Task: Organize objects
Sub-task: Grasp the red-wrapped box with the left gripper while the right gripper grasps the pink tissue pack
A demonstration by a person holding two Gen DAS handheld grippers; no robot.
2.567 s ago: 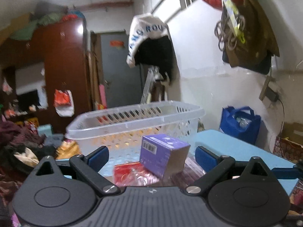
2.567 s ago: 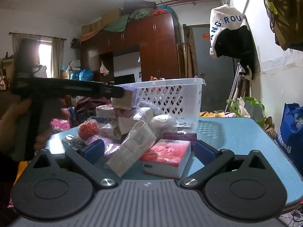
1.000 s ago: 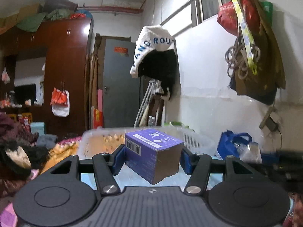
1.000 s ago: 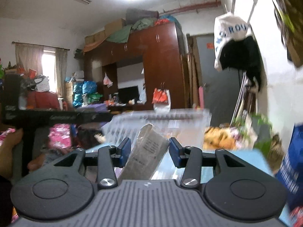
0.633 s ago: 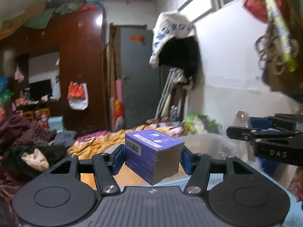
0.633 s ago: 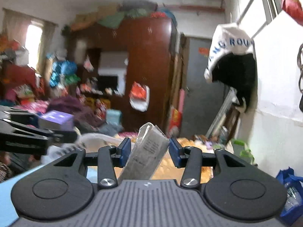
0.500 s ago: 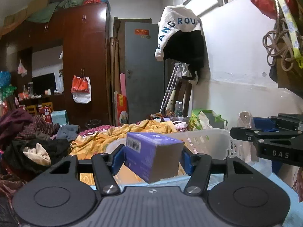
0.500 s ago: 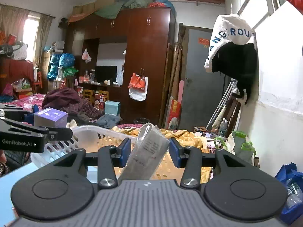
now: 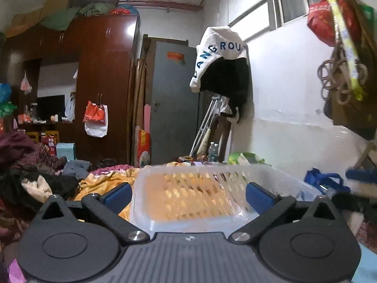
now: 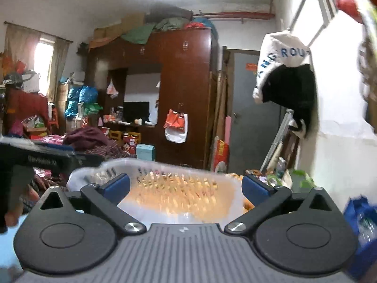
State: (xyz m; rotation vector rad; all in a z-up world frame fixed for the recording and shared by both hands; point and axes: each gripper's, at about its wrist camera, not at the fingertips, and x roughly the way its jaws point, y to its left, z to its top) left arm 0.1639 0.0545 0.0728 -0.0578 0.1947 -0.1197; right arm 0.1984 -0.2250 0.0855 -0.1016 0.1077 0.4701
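Note:
A clear plastic basket [image 9: 212, 168] with slotted walls stands just ahead of both grippers; its inside is blurred. My left gripper [image 9: 188, 195] hangs at the basket's near rim, its jaws opening wide with nothing between them. In the right wrist view the basket [image 10: 165, 165] is smeared by motion. My right gripper [image 10: 185, 186] is over its near side, jaws also opening wide and empty. The left gripper [image 10: 47, 159] shows there at the left, with a hand [image 10: 11, 217] on its grip. The purple box and the clear packet are not in sight.
A light blue table [image 10: 7, 235] carries the basket. A blue bag [image 9: 322, 181] sits low at the right by the white wall. A white and black jacket [image 9: 223, 70] hangs above. Piled clothes [image 9: 28, 165] and a brown wardrobe [image 9: 103, 94] fill the left.
Both grippers have opened wide. The purple box has left the left jaws and the clear packet has left the right jaws. The basket now fills the space in front of both.

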